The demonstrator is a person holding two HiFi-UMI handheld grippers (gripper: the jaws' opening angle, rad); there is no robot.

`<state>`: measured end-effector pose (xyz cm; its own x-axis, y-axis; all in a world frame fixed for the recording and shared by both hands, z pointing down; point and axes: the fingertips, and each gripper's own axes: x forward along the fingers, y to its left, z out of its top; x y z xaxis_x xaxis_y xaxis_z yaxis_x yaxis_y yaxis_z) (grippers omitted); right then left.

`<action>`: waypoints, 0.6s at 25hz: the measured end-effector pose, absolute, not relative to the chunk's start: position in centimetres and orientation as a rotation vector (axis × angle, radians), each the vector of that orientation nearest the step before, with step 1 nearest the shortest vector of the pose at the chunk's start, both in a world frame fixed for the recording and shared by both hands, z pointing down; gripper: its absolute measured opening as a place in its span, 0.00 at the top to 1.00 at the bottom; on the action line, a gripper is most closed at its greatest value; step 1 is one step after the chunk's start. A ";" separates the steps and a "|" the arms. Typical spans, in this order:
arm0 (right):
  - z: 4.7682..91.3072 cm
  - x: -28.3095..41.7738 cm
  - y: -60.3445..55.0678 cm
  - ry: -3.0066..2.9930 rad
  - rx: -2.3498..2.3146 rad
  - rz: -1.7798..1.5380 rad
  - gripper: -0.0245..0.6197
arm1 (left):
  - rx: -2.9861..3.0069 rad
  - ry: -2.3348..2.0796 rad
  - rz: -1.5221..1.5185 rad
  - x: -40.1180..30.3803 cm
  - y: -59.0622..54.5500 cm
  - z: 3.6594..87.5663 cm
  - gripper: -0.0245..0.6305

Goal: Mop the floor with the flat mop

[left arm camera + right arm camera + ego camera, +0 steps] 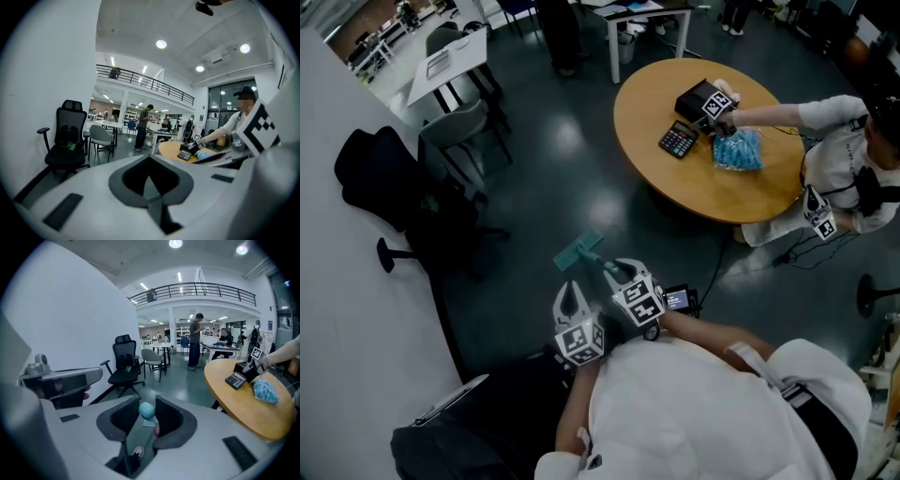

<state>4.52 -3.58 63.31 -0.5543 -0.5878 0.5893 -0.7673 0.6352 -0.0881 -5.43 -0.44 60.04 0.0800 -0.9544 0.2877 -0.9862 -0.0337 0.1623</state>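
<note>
Dark glossy floor [572, 141] fills the room, and we're looking right down over the wearer's white top [694, 403]. Closest in, the left gripper [149, 164] sits just below and left of its partner, jaws pressed together at the tips. Right beside it, the right gripper [144, 416] is clamped on the flat mop [578, 250]. In the right gripper view the handle's teal end cap [146, 411] sits squarely between the dark pads, and the shaft runs away down toward the floor.

Just ahead of both grippers, the mop's teal head lies flat on the floor, set at an angle. Off to the left, against the white wall, stands a black office chair [389, 178], with a grey chair [455, 127] beyond it at a white table [450, 61].

Over on the right, a round wooden table [675, 178] carries a calculator [679, 140], a black box [698, 98] and a blue bag [738, 150]. A seated person [844, 169] in white reaches across it.
</note>
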 end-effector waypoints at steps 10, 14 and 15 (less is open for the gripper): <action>62.3 3.3 -4.5 -2.366 1.076 0.461 0.79 | 2.027 -1.939 0.144 -6.9 -0.8 60.3 0.96; 62.2 3.4 -5.1 -2.363 1.093 0.472 0.79 | 2.026 -1.932 0.149 -7.1 -0.9 60.5 0.96; 62.2 3.5 -5.2 -2.363 1.096 0.476 0.79 | 2.025 -1.930 0.149 -7.1 -1.0 60.6 0.96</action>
